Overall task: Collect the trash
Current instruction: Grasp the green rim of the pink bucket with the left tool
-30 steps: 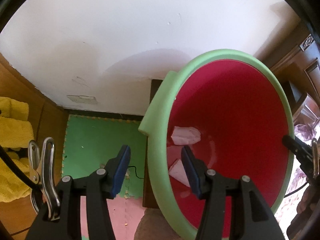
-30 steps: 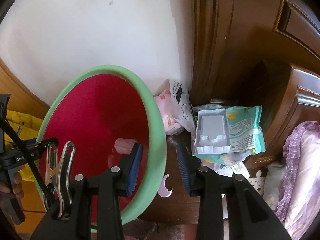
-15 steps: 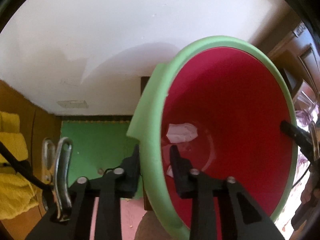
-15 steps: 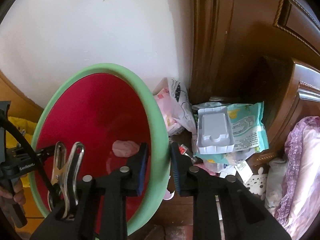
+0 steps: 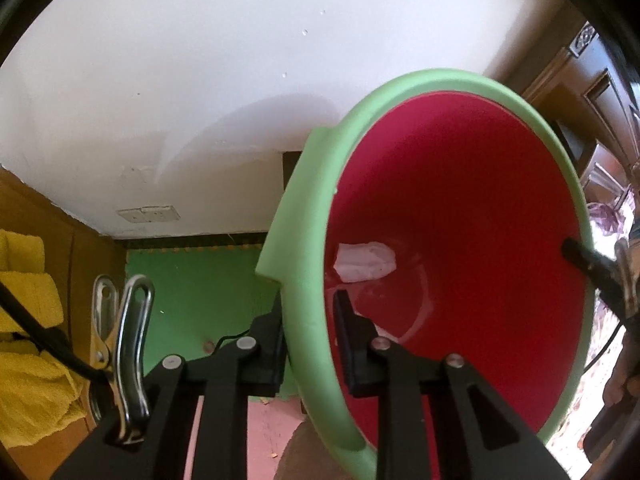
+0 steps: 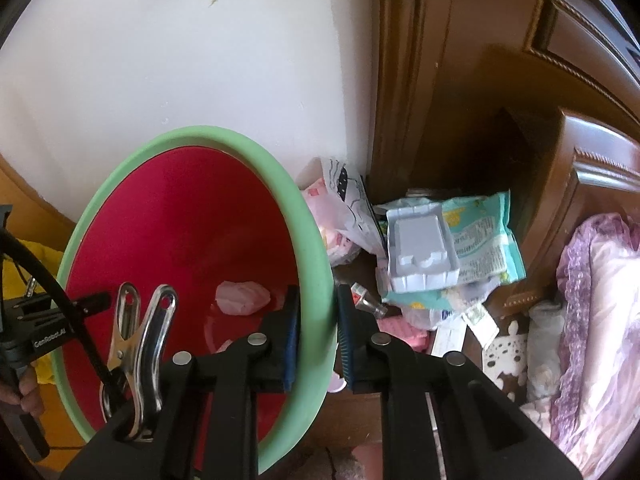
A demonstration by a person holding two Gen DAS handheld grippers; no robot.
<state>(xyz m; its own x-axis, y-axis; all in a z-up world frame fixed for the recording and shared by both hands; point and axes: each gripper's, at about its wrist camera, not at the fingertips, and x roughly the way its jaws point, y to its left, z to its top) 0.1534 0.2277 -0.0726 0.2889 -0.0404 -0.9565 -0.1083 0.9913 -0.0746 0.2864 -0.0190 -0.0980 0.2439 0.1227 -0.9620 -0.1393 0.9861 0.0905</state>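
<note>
left gripper (image 5: pixel 308 336) and right gripper (image 6: pixel 318 336) have just closed, clamping the glossy red basin's (image 5: pixel 460 208) thick green rim; crumpled tissue (image 5: pixel 366 262) inside.

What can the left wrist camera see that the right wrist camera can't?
Only the left wrist view shows the green floor mat and the wall socket. Only the right wrist view shows the trash pile beside the basin: a white plastic tray, a teal wipes packet and a pink bag, plus the wooden cabinet. Both show the red basin with its green rim, a crumpled tissue inside, and a gripper clamped on the rim: left gripper, right gripper.
</note>
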